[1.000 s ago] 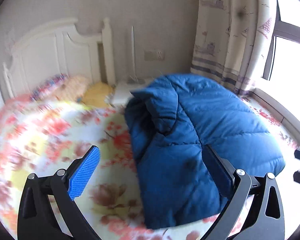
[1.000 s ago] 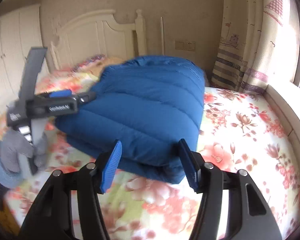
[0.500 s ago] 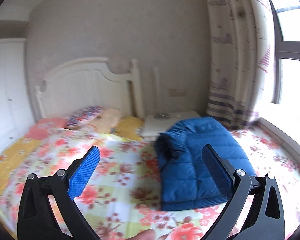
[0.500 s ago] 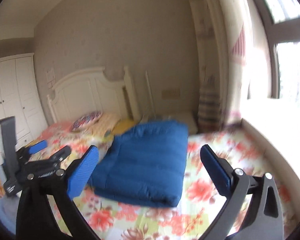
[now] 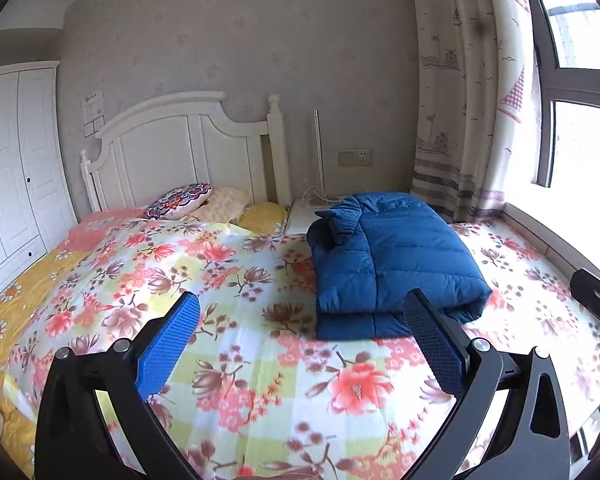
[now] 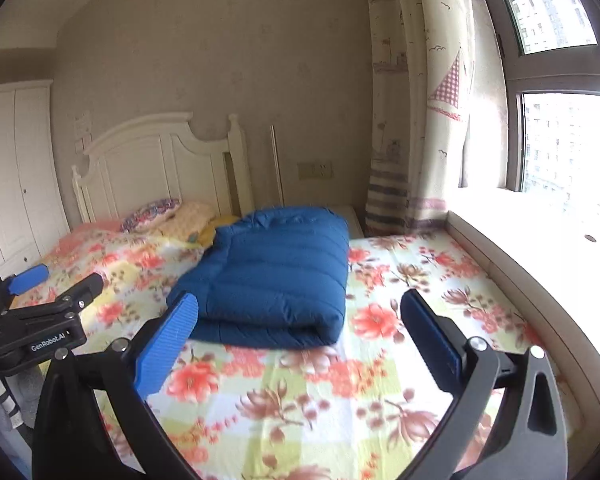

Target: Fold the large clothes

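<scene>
Fingers point(image 5: 168, 344) spread wide, both grippers angled down, clear of folded jacket point(image 5: 388, 256).

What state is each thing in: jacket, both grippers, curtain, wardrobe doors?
Blue jacket: folded, lying on the bed, not held.
Left gripper: open, empty.
Right gripper: open, empty.
Curtain: drawn aside, window uncovered.
Wardrobe doors: closed.
</scene>
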### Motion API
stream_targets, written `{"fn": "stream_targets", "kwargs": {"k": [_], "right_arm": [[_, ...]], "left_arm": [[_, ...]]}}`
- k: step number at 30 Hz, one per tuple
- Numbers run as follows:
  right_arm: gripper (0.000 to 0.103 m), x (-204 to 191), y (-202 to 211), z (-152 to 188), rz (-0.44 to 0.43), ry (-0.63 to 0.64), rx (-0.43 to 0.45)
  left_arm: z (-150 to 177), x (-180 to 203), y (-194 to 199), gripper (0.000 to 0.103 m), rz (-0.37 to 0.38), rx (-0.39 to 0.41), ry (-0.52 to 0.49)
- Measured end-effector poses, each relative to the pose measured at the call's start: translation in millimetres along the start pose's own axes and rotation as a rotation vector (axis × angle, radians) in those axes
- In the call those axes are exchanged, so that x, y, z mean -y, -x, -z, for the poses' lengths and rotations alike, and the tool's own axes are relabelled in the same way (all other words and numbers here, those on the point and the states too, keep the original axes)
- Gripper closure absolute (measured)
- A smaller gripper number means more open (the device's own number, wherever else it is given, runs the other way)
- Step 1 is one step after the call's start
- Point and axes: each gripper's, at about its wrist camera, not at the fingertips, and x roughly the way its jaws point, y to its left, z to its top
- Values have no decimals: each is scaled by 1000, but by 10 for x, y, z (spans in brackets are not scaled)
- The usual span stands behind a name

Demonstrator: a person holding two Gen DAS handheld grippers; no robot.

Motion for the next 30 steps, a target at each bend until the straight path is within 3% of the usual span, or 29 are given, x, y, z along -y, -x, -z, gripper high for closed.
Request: {"fn": "stream_targets", "kwargs": {"k": [10,30], "right_arm": [[2,-33,352,-41,24,29,12],[2,-72,514,-250,36,75,-2]], "left_arm": [[-98,133,299,5,15,29,-14],[-235,161,490,5,26,51,-19]]}}
